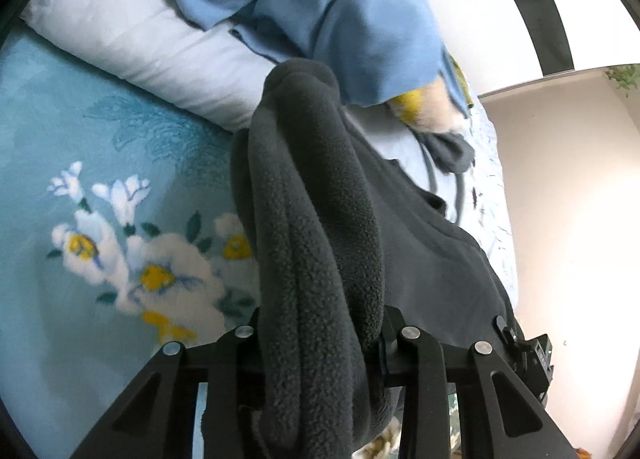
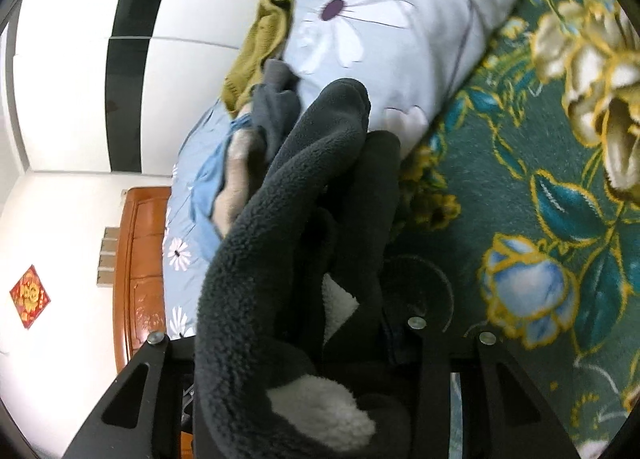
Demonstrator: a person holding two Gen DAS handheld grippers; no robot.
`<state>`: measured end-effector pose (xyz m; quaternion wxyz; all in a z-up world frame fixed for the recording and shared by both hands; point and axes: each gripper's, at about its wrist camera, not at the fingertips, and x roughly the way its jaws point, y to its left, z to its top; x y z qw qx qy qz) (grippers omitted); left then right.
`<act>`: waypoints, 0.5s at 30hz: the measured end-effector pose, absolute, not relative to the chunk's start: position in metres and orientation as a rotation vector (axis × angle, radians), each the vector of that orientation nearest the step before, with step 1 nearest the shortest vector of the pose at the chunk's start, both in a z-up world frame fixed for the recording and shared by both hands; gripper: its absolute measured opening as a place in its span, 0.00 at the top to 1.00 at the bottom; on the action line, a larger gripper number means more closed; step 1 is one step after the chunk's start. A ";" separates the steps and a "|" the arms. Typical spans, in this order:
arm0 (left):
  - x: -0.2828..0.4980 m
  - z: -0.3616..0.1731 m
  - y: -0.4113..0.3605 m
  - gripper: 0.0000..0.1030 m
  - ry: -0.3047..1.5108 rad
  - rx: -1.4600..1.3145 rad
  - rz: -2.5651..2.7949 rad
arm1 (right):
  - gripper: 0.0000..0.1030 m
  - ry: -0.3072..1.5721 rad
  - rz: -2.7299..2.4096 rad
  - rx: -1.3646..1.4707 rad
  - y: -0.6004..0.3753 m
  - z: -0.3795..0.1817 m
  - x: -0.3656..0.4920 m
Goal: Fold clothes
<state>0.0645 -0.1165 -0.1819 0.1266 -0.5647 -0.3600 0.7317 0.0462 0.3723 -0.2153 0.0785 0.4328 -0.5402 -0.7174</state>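
- Bedroom setting: bed covered by a teal floral blanket [image 1: 100, 179], white pillow [image 1: 132, 43] at the far left, white wall [image 1: 568, 187] to the right; the right wrist view shows a dark green floral blanket [image 2: 520, 187], a pale flowered duvet [image 2: 400, 27] and a wooden headboard [image 2: 140, 259].
- Task item: dark grey fleece garment [image 1: 316, 227], bunched in thick rolls and hanging between the two grippers, raised off the bed surface.
- Left gripper [image 1: 320, 339]: jaws narrowed, clamped on a fat bundle of the fleece; cloth fills the gap and spills over the near end.
- Right gripper [image 2: 304, 339]: jaws likewise partly closed on another bunch of the same fleece [image 2: 288, 219]; white pile lining shows at the near edge.
- Appearance: charcoal outer face, nubbly pile, pale fluffy inner face, several layers stacked; no clear hem or sleeve can be told apart here.
- Handling judgement: soft, limp, bulky, moderately light; it should sag between the grips and not slip easily, given the rough pile.
- Grip judgement: bunched holds hide the edges; a corner or hem held in a thinner pinch would likely give a cleaner fold.
- Other clothing: blue garment [image 1: 320, 3] lies on the pillow beyond; olive knit [image 2: 264, 43] rests on the duvet at the far left.
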 end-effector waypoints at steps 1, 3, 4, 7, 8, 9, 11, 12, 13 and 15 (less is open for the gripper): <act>0.060 -0.176 -0.111 0.66 -1.052 -1.643 2.128 | 0.57 -1.607 -2.146 1.299 0.371 -0.209 0.048; 0.064 -0.158 -0.103 0.66 -1.058 -1.642 2.121 | 0.57 -1.590 -2.142 1.312 0.368 -0.196 0.052; 0.074 -0.150 -0.107 0.66 -1.059 -1.641 2.117 | 0.57 -1.585 -2.139 1.320 0.366 -0.190 0.056; 0.103 -0.127 -0.121 0.67 -1.066 -1.635 2.105 | 0.57 -1.569 -2.133 1.339 0.358 -0.171 0.079; 0.108 -0.122 -0.121 0.67 -1.067 -1.631 2.103 | 0.57 -1.564 -2.132 1.345 0.355 -0.164 0.088; 0.109 -0.117 -0.117 0.67 -1.067 -1.627 2.102 | 0.57 -1.559 -2.130 1.351 0.351 -0.158 0.097; 0.121 -0.104 -0.121 0.67 -1.071 -1.617 2.099 | 0.57 -1.551 -2.127 1.363 0.345 -0.146 0.108; 0.128 -0.098 -0.125 0.67 -1.076 -1.611 2.098 | 0.57 -1.548 -2.126 1.368 0.343 -0.139 0.113; 0.136 -0.091 -0.131 0.67 -1.080 -1.603 2.099 | 0.57 -1.544 -2.127 1.371 0.342 -0.132 0.121; 0.157 -0.074 -0.147 0.67 -1.094 -1.579 2.104 | 0.57 -1.533 -2.128 1.373 0.329 -0.115 0.130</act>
